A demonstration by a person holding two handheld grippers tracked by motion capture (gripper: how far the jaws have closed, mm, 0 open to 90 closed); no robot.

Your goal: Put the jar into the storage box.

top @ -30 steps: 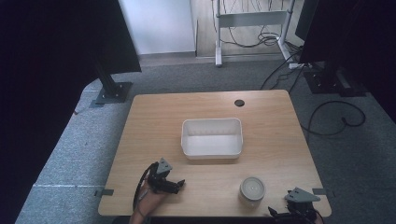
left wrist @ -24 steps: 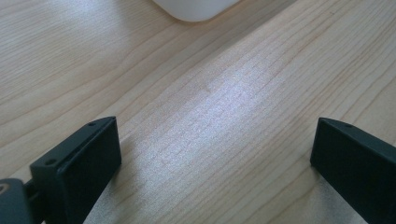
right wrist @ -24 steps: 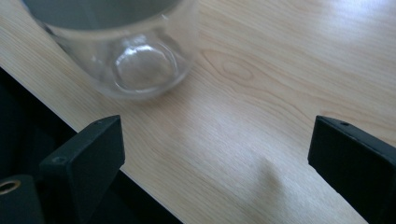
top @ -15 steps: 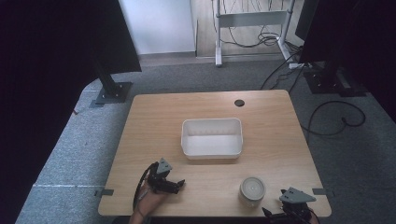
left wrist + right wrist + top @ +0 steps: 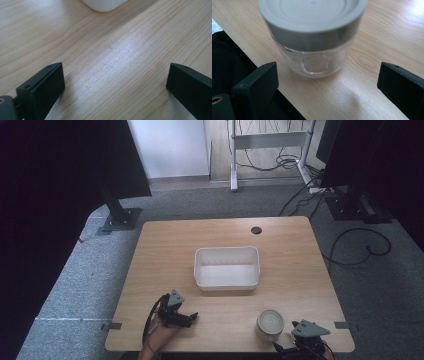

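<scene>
Moved: right gripper (image 5: 300, 340) has crept up and left along the bottom edge of the high view toward the jar since the earlier frames; left gripper, jar and tub sit where they were.
Jar: clear glass jar with a grey screw lid (image 5: 270, 325), upright at lower right of the high view, near the table's front edge, lid on. In the right gripper view it stands at top centre (image 5: 312, 37), ahead of the jaws and not between them.
Right gripper state: jaws spread wide, nothing touching them (image 5: 324, 82). Judged reason: opening is set wider than the jar so it can slide around the glass body below the lid.
Left gripper: lower left of the high view (image 5: 175, 312), resting low over the light wooden table (image 5: 165, 250). Jaws released and wide apart in its own view (image 5: 112, 82), bare wood between them. Looks parked, clear of the right hand's approach.
Tub: white rectangular plastic tub (image 5: 227, 267), centre of the high view, empty, well apart from the jar. Its rounded corner shows at top centre of the left gripper view (image 5: 105, 5). Likely the drop target, hence open and central.
Next, judged: push forward to bracket the jar, then close on the glass.
Risk: jar is close to the front edge; a sideways nudge could tip it off.
</scene>
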